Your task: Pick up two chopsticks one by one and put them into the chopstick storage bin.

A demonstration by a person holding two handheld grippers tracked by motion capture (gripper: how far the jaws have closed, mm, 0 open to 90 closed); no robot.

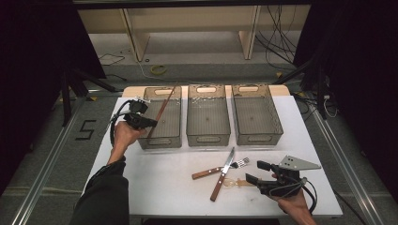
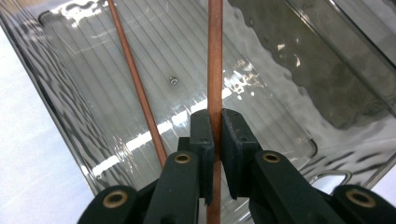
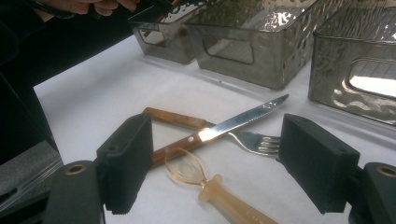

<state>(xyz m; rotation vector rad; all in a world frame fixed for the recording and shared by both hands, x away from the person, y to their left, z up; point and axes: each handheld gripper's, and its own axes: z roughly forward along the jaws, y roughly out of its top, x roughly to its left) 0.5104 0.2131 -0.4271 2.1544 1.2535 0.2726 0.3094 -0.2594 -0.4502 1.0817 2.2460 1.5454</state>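
My left gripper (image 1: 149, 123) (image 2: 215, 126) is shut on a thin brown chopstick (image 1: 164, 105) (image 2: 215, 56), held over the left clear bin (image 1: 162, 141) (image 2: 56, 107). A second chopstick (image 2: 135, 79) slants inside that bin. At the front right, my right gripper (image 1: 254, 171) (image 3: 219, 163) stands open and holds nothing. Just ahead of its jaws lie a knife (image 1: 224, 171) (image 3: 233, 122) with a wooden handle, crossed over a wooden-handled fork (image 1: 243, 162) (image 3: 257, 141). An amber plastic spoon (image 1: 234, 183) (image 3: 187, 170) lies between the open jaws on the table.
Three clear grey bins stand in a row at the back of the white table (image 1: 155, 178); the middle bin (image 1: 208, 139) and right bin (image 1: 258, 139) hold nothing I can see. Cables lie on the floor beyond the table.
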